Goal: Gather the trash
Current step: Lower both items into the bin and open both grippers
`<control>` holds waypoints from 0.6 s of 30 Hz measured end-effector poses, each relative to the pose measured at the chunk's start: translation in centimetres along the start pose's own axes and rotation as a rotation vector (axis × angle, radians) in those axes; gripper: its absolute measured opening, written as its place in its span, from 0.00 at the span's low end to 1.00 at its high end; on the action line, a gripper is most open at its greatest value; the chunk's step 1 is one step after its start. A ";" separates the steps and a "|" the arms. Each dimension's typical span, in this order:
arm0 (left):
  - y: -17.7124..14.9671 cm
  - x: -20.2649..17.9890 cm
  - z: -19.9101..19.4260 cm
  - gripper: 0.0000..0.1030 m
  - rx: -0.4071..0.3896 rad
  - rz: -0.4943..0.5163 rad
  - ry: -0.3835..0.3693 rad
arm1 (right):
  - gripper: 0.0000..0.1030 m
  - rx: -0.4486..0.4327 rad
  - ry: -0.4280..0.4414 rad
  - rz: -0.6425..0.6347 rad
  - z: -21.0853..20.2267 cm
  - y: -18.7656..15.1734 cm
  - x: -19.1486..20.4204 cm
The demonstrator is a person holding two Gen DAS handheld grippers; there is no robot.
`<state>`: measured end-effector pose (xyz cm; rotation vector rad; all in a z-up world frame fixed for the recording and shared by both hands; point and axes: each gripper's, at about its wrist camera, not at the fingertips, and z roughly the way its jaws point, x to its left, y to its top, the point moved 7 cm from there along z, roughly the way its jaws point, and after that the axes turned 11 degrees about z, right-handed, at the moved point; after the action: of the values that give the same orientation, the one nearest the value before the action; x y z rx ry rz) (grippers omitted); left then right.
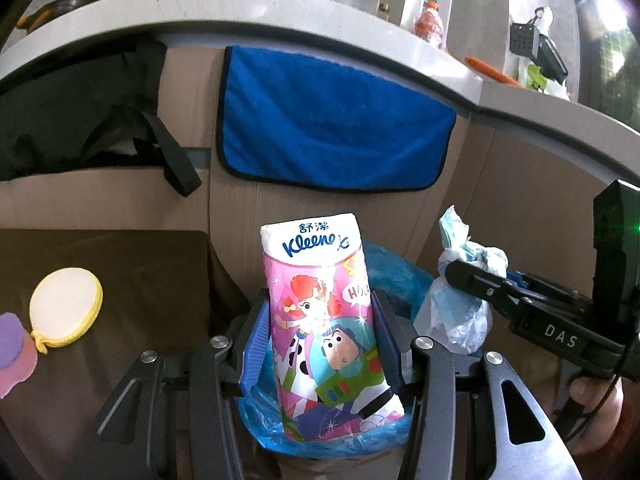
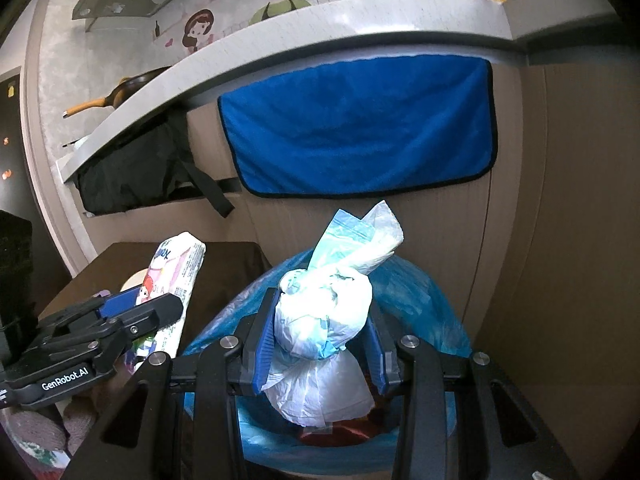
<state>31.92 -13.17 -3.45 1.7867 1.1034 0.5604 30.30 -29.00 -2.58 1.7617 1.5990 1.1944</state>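
My left gripper [image 1: 322,338] is shut on a pink cartoon-printed Kleenex tissue pack [image 1: 320,300], held upright over a bin lined with a blue bag [image 1: 400,276]. My right gripper [image 2: 320,344] is shut on a knotted white and pale-blue plastic bag of trash [image 2: 324,320], held above the same blue-lined bin [image 2: 424,304], where red waste lies inside. In the left wrist view the right gripper [image 1: 480,284] comes in from the right with its knotted bag [image 1: 460,312]. The right wrist view shows the left gripper [image 2: 140,316] and the tissue pack [image 2: 176,276] at lower left.
A blue cloth [image 1: 332,120] hangs on the cabinet front behind the bin, below a pale countertop [image 1: 240,12]. A black bag [image 1: 80,112] sits in an open shelf at left. On a dark brown surface [image 1: 140,272] left of the bin lie a yellow-edged round pad [image 1: 66,308] and a purple sponge [image 1: 16,352].
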 end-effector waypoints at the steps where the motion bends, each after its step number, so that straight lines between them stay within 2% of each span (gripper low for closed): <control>1: -0.1 0.1 0.4 0.47 0.007 -0.003 -0.004 | 0.35 0.002 -0.001 0.003 0.2 0.0 -0.2; 9: 0.4 -0.6 2.7 0.47 -0.002 0.007 -0.045 | 0.35 0.015 -0.002 0.010 2.1 -0.3 -1.5; 18: -1.0 -0.5 5.9 0.47 0.066 -0.016 -0.068 | 0.35 0.056 -0.012 0.023 4.4 -1.2 -2.7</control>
<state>35.67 -16.24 -7.00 1.8380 1.1001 0.4552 33.52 -30.41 -6.53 1.8237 1.6233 1.1580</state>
